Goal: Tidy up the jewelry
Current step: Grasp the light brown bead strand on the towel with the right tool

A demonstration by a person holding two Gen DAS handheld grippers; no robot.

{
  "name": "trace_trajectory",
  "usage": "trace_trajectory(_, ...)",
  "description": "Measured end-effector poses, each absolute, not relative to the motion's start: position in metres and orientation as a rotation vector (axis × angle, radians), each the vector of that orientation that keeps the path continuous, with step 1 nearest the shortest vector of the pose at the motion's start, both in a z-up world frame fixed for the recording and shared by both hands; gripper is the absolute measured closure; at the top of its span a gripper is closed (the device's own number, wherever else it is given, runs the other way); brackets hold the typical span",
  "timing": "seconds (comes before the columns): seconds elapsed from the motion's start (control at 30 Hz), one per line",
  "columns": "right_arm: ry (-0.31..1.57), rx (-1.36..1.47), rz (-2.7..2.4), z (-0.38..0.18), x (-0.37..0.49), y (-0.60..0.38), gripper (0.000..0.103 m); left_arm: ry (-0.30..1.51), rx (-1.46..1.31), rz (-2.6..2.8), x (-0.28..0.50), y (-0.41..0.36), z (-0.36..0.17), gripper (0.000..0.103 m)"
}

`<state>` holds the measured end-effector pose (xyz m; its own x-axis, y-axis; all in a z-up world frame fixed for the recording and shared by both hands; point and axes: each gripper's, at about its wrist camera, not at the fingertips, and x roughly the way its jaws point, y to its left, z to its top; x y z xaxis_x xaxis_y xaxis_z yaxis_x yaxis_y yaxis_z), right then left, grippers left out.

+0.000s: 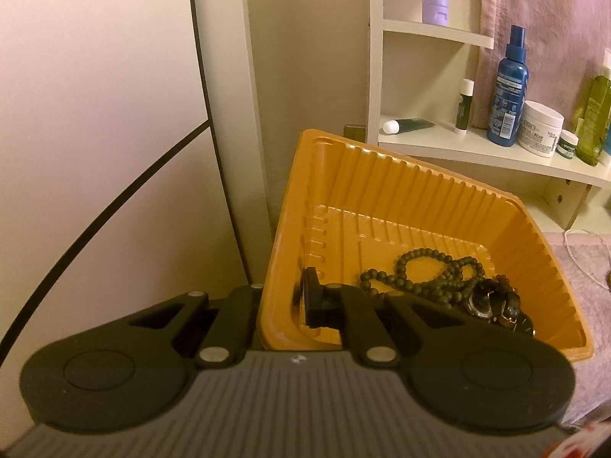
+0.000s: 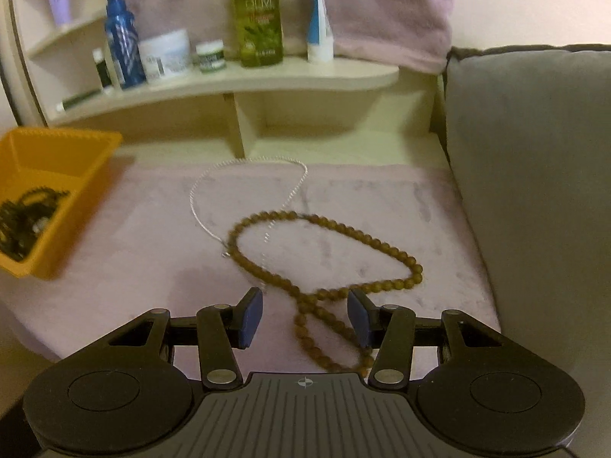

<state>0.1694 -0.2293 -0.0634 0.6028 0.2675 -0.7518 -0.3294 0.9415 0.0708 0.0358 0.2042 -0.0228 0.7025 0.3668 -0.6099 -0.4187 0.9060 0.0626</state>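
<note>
A: Starting from our left gripper (image 1: 280, 307): its fingers are clamped on the near wall of the orange tray (image 1: 382, 191), one finger inside, one outside. The tray looks tipped up off the pink cloth (image 1: 580, 267).

B: And inside it, we already have the dark bead string (image 1: 424, 271) and what looks like a watch (image 1: 492, 301). So part of the sorting is done, we'd say.

A: Our right gripper (image 2: 305, 315) is spread wide and holds nothing, low over the brown bead necklace (image 2: 328, 259) on the cloth.

B: That necklace and the thin silver chain (image 2: 244, 191) crossing it remain outside the tray, well apart from it. We judge two pieces left.
</note>
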Motion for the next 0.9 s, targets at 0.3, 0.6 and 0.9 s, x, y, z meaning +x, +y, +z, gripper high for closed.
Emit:
trace_trajectory(0.3, 0.852, -0.132, 0.335, -0.078, 0.176, -0.221, 0.054, 0.66, -0.074, 0.436, 0.035, 0.204, -0.021, 0.096)
trace_trajectory(0.6, 0.835, -0.172, 0.379, -0.078, 0.172, -0.214, 0.084, 0.659, -0.073, 0.436, 0.035, 0.203, -0.021, 0.096)
trace_trajectory(0.9, 0.836, -0.208, 0.386, -0.075, 0.171, -0.208, 0.096, 0.657, -0.072, 0.434, 0.034, 0.203, -0.019, 0.096)
